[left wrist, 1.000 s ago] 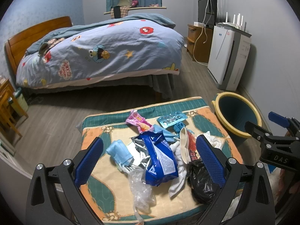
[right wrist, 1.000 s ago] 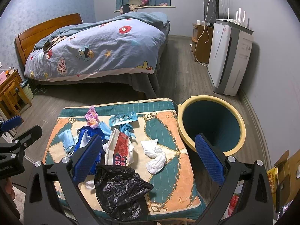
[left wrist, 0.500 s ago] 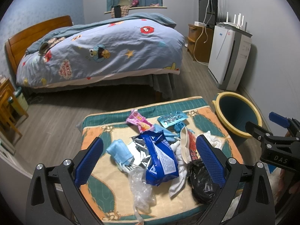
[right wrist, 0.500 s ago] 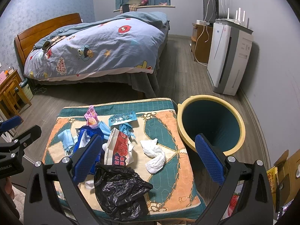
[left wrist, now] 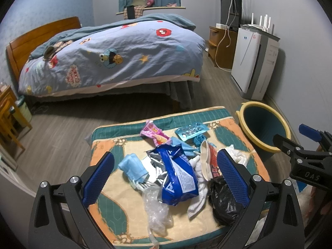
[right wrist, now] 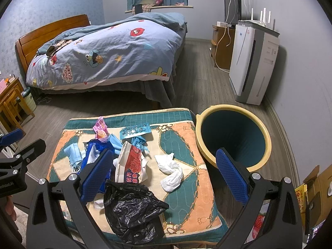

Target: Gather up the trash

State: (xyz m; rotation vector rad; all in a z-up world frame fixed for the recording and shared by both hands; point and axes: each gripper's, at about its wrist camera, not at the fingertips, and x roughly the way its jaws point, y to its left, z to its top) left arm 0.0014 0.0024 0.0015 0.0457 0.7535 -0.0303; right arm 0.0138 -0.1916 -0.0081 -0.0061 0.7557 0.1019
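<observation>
Left gripper [left wrist: 166,176]: jaws spread wide, nothing between the pads – hangs over the near half of the trash pile, clear of it.
Right gripper [right wrist: 164,174]: also wide apart & empty; its left pad sits in front of the blue bag, right pad in front of the bin's near rim.
Cushion [right wrist: 182,132]: low padded stool w/ green-orange-cream pattern, all the trash lies on top.
Blue snack bag [left wrist: 178,176]: crumpled, centre of the pile, partly over a silver wrapper.
Black plastic bag [right wrist: 132,207]: scrunched at the cushion's near edge, closest to the right gripper.
Red/white packet [right wrist: 130,161]: standing on edge just behind the black bag, beside the blue bag.
White tissues [right wrist: 170,170]: two wads touching each other, lying apart from the main pile, toward the bin side.
Light blue mask [left wrist: 132,168]: folded, on the left of the pile.
Clear plastic film [left wrist: 157,209]: near edge, in front of the blue bag.
Pink wrapper [left wrist: 153,133]: far side of the pile.
Blister pack [right wrist: 136,130]: teal, far side, near the pink wrapper – flat on the cushion.
Bin [right wrist: 234,112]: yellow rim, dark teal inside, on the floor just right of the cushion; no trash visible in the part shown.
Bed [right wrist: 108,56]: behind the cushion, cartoon-print duvet.
Air purifier [right wrist: 253,62]: white, against the right wall, well behind the bin.
</observation>
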